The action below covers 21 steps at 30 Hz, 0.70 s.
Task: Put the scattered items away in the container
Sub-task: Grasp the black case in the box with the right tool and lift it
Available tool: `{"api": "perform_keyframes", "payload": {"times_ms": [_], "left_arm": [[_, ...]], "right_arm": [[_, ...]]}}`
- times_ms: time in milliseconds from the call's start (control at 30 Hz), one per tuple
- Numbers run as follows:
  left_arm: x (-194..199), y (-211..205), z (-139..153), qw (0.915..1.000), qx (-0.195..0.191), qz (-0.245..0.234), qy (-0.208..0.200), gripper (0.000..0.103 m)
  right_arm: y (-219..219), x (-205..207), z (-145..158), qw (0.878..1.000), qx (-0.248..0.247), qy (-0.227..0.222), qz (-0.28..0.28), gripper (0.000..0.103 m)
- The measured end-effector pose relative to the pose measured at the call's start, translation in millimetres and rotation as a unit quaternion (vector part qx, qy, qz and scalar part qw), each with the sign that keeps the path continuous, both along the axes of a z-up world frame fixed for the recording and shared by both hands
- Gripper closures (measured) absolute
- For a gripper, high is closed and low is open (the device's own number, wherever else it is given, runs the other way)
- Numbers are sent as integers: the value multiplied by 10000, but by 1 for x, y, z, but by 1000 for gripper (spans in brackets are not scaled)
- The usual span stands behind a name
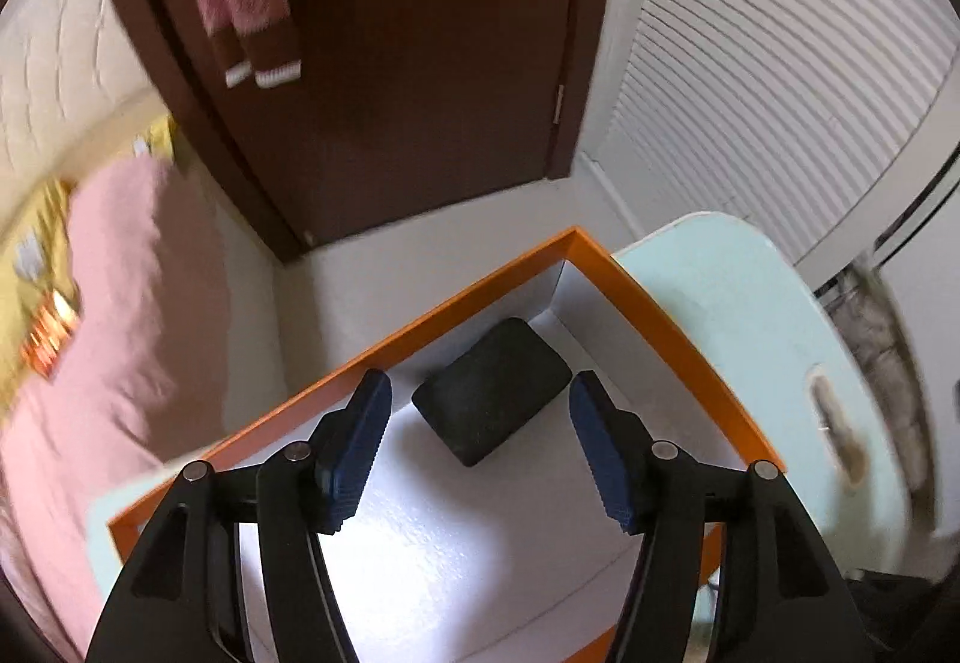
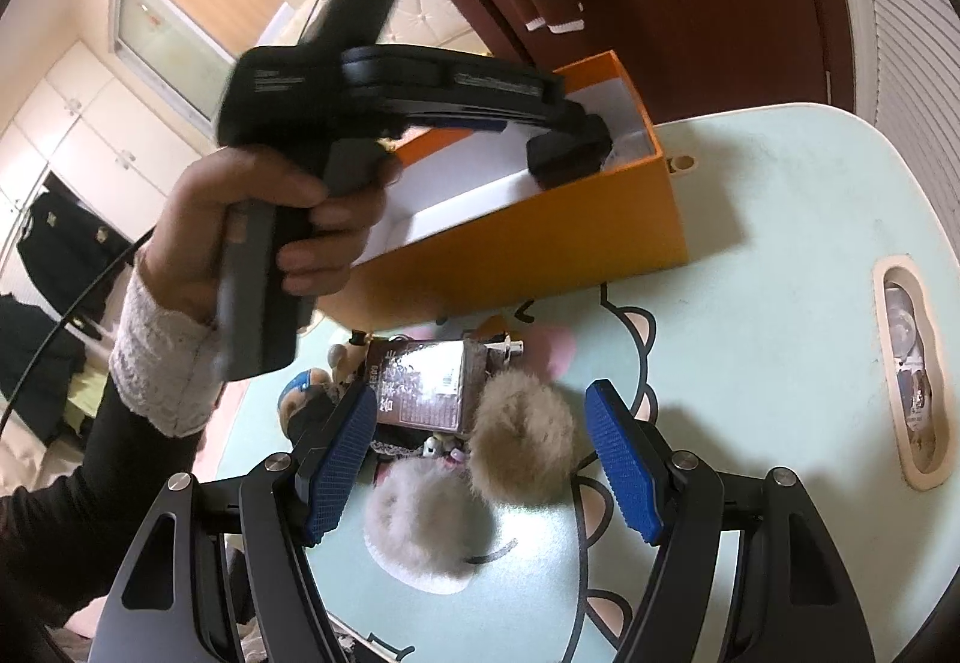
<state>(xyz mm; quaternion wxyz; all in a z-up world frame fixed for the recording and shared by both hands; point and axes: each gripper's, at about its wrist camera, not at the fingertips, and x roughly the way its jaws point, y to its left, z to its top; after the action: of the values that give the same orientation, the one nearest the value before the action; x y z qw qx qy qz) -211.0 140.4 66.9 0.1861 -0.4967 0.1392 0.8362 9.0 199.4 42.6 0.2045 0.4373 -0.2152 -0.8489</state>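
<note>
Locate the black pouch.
The black pouch lies inside the orange box near its far corner, just beyond the open left gripper.

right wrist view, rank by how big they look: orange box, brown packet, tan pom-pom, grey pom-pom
1. orange box, clearly largest though farthest
2. tan pom-pom and grey pom-pom: about alike; the grey one sits nearer the camera, so no ranking
3. brown packet, smallest as seen, but partly hidden by the tan pom-pom and a gripper finger

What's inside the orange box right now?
One black pouch lies on the white floor of the orange box. The left claw, open above it, covers the near part.
</note>
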Motion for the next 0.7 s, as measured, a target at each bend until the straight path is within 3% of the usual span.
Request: {"api": "perform_keyframes", "payload": {"times_ms": [67,133,200,333,400,533,600,700], "left_arm": [[4,8,-4,9997,-31,-228,-74,41],[9,12,-8,9976,172,-530,-414,41],[17,13,-8,9950,352,-790,-494,41],[22,-4,-10,9819,1181,-1023,-1075,41],[20,-18,-8,9799,1416,-878,-1097,41],[11,-31,7,9895,1286,-509,-411,41],[5,-36,12,9909,1267,-183,-423,41],[6,-53,23,9849,1628,307,-508,41]], "right_arm": [[2,2,-2,10000,1,-13,-7,32],[5,3,-3,10000,-30,-28,-22,32],[8,4,-6,9999,-68,-60,-46,32],[14,8,-9,9999,-37,-72,-63,31],[17,11,-8,10000,-28,-41,-71,31],[23,14,-5,9999,-5,8,-110,31],[28,16,2,9998,14,142,-121,32],[33,10,30,9984,281,488,-43,32]]}}
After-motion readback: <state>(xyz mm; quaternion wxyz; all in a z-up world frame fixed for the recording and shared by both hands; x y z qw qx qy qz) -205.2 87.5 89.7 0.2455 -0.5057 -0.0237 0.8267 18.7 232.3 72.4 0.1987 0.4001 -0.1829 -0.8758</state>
